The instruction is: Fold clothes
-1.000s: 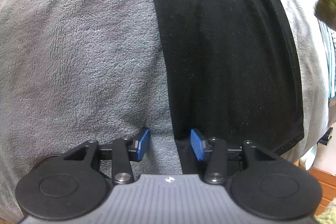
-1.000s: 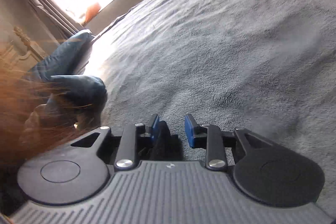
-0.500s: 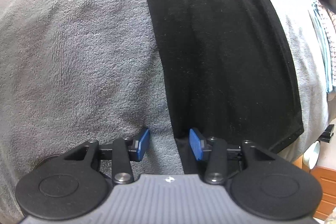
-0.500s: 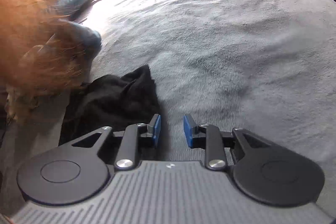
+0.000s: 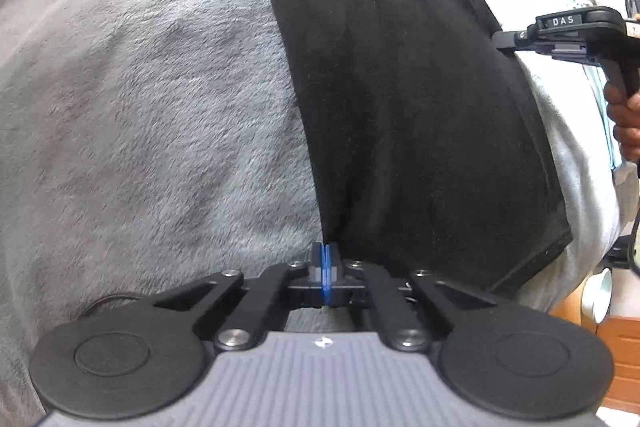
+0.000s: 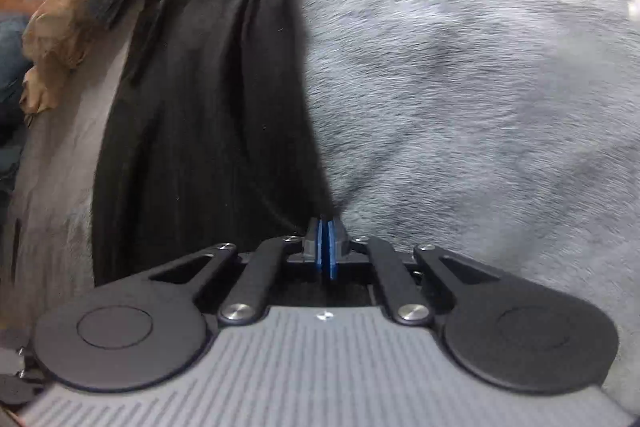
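Where black garment (image 5: pixel 400 87) lies, grey blanket (image 5: pixel 140 107).

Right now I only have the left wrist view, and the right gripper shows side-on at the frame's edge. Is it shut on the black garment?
Observer: Yes. In the right wrist view the right gripper has just closed its jaws. Its pads pinch the edge of the black garment where it meets the grey blanket.
Reviewer: Does the cloth lie flat at that end?
Observer: No, it is gathered there in long lengthwise folds.
Reviewer: Anything beyond it?
Observer: A pile of other clothes, tan and dark pieces, lies by its far end, to the left.
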A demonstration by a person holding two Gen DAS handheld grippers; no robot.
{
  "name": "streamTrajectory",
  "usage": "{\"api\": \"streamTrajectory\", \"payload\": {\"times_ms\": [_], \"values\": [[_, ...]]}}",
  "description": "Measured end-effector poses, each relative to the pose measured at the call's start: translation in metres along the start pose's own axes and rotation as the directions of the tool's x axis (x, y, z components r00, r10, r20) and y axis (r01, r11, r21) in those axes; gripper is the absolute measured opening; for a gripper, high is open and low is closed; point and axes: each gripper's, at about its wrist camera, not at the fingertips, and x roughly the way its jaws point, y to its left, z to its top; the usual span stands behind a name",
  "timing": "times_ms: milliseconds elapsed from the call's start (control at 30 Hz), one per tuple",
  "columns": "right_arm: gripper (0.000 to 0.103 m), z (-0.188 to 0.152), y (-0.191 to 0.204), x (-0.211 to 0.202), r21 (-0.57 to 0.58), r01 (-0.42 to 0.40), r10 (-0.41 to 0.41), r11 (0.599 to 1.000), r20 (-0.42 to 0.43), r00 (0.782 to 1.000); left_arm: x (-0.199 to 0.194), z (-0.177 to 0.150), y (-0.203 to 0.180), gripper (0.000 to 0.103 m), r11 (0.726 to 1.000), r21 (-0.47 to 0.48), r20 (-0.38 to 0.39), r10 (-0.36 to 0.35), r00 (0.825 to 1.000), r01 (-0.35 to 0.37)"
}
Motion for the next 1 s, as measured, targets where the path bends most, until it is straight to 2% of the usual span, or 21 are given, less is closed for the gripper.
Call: {"api": "streamTrajectory", "payload": {"times_ms": [100, 133, 200, 233, 300, 367, 433, 467, 533, 567, 600, 633, 667, 733, 767, 800, 833, 867, 900, 967, 1000], "values": [[0.001, -0.007, 0.001, -0.004, 0.017, 0.025, -0.025, 1.000, 0.021, 0.999, 0.007, -0.015, 0.012, 0.000, 0.999, -0.041, -0.072, 0.015, 0.997, -0.018], [0.006, -0.009, 0.001, -0.007, 0.034, 0.022, -0.023, 0.999, 0.023, 0.999, 0.007, -0.020, 0.014, 0.000, 0.999, -0.036, -0.080, 0.006, 0.997, -0.009], [0.015, -0.014, -0.001, -0.018, 0.065, 0.010, -0.012, 0.998, 0.030, 0.999, -0.001, -0.027, 0.017, 0.001, 0.999, -0.025, -0.047, -0.030, 0.998, 0.029], [0.027, -0.018, -0.001, -0.026, 0.070, -0.001, -0.002, 0.998, 0.041, 0.999, -0.005, -0.029, 0.019, 0.003, 0.998, -0.033, -0.030, -0.051, 0.998, 0.050], [0.037, -0.032, 0.000, -0.042, 0.060, 0.015, -0.018, 0.998, 0.059, 0.998, -0.010, -0.032, 0.022, 0.015, 0.995, -0.060, -0.014, -0.075, 0.997, 0.074], [0.038, -0.052, 0.004, -0.055, 0.039, 0.016, -0.018, 0.999, 0.052, 0.998, -0.012, -0.035, 0.021, 0.018, 0.995, -0.061, -0.017, -0.075, 0.997, 0.074], [0.039, -0.074, 0.008, -0.061, 0.010, 0.036, -0.036, 0.999, -0.005, 0.999, -0.016, -0.037, 0.021, 0.018, 0.997, -0.055, -0.011, -0.055, 0.998, 0.055], [0.039, -0.085, 0.013, -0.057, -0.043, 0.109, -0.111, 0.993, -0.050, 0.993, -0.020, -0.036, 0.022, 0.018, 0.997, -0.058, 0.006, -0.040, 0.999, 0.041], [0.033, -0.104, 0.027, -0.043, -0.199, 0.314, -0.339, 0.928, -0.107, 0.935, -0.030, -0.036, 0.026, 0.022, 0.998, -0.065, 0.040, -0.010, 0.999, 0.012], [0.029, -0.107, 0.036, -0.044, -0.235, 0.346, -0.373, 0.908, -0.079, 0.925, -0.035, -0.036, 0.029, 0.026, 0.997, -0.071, 0.059, 0.006, 0.998, -0.002], [0.027, -0.104, 0.048, -0.053, -0.235, 0.307, -0.320, 0.922, -0.016, 0.947, -0.040, -0.035, 0.034, 0.029, 0.996, -0.082, 0.081, 0.025, 0.996, -0.018], [0.028, -0.099, 0.063, -0.063, -0.223, 0.229, -0.221, 0.948, 0.060, 0.974, -0.044, -0.038, 0.029, 0.030, 0.995, -0.094, 0.101, 0.042, 0.994, -0.033], [0.028, -0.092, 0.079, -0.069, -0.227, 0.155, -0.129, 0.962, 0.126, 0.984, -0.049, -0.051, 0.002, 0.030, 0.993, -0.110, 0.113, 0.058, 0.992, -0.045], [0.028, -0.077, 0.117, -0.060, -0.279, 0.072, -0.015, 0.958, 0.202, 0.979, -0.076, -0.059, -0.051, 0.030, 0.987, -0.147, 0.124, 0.088, 0.988, -0.070], [0.028, -0.069, 0.136, -0.048, -0.305, 0.035, 0.032, 0.952, 0.211, 0.977, -0.082, -0.045, -0.044, 0.030, 0.983, -0.167, 0.129, 0.103, 0.986, -0.081], [0.028, -0.062, 0.152, -0.033, -0.320, -0.002, 0.072, 0.948, 0.209, 0.975, -0.061, -0.050, -0.049, 0.030, 0.978, -0.190, 0.134, 0.116, 0.984, -0.089], [0.028, -0.056, 0.167, -0.018, -0.329, -0.028, 0.099, 0.944, 0.199, 0.975, -0.054, -0.038, -0.046, 0.030, 0.972, -0.214, 0.142, 0.127, 0.982, -0.094], [0.027, -0.052, 0.181, -0.001, -0.332, -0.041, 0.107, 0.943, 0.182, 0.977, -0.030, -0.015, -0.049, 0.031, 0.967, -0.235, 0.153, 0.134, 0.979, -0.096], [0.026, -0.052, 0.190, 0.014, -0.309, -0.033, 0.085, 0.951, 0.157, 0.984, -0.025, -0.014, -0.040, 0.032, 0.964, -0.248, 0.167, 0.139, 0.976, -0.095], [0.018, -0.053, 0.207, 0.045, -0.254, -0.021, 0.047, 0.967, 0.096, 0.994, -0.020, -0.011, -0.029, 0.035, 0.961, -0.258, 0.201, 0.155, 0.967, -0.101], [0.016, -0.060, 0.207, 0.055, -0.199, -0.041, 0.052, 0.979, 0.050, 0.997, -0.017, -0.005, -0.025, 0.037, 0.962, -0.252, 0.218, 0.165, 0.962, -0.107]]}}
